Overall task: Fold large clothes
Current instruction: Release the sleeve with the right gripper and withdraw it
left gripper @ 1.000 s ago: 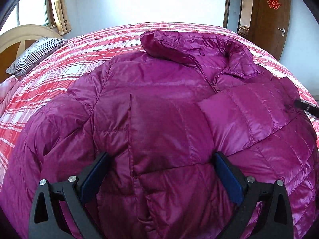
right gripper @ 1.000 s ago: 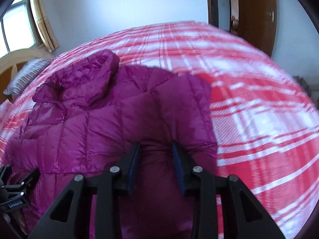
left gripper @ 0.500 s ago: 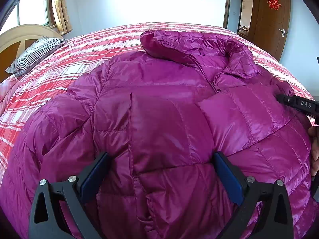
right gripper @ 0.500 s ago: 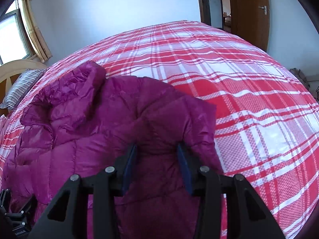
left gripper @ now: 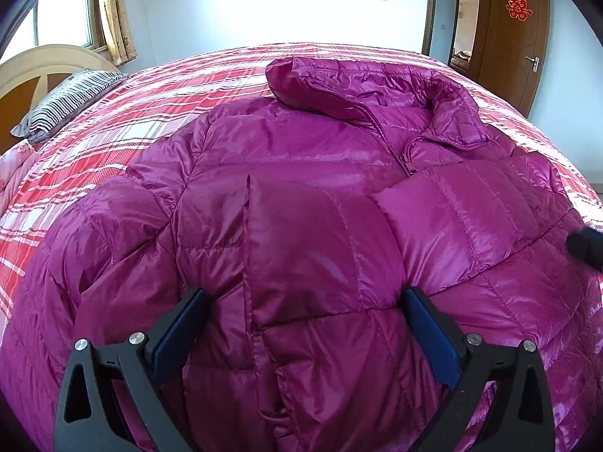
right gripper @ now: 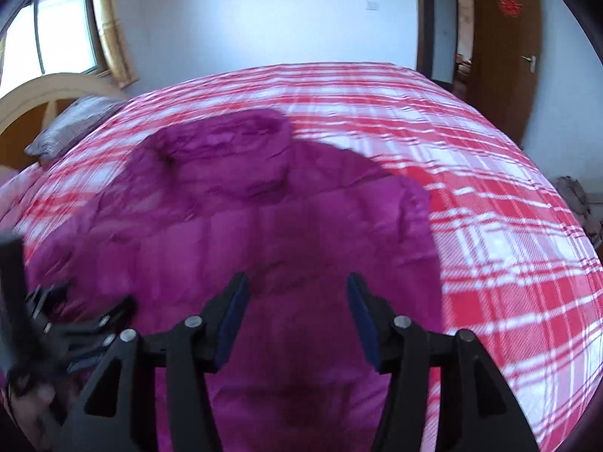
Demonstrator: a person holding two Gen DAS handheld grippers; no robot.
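Jacket [left gripper: 309,203] lies face up mid-bed [left gripper: 188,86], collar toward the far edge, both sleeves folded across its chest; left claw [left gripper: 301,324] gapes wide and empty above it, right claw [right gripper: 297,312] is opening, fabric free between pads, so a hem-to-collar fold seems next.

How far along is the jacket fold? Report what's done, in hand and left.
Done: both sleeves lie folded across the front of the jacket on the bed. In hand: the right gripper has its jaws opening, nothing pinched between them; the left gripper is open over the jacket front. Left: the body is not yet folded; collar and hem are full length apart.
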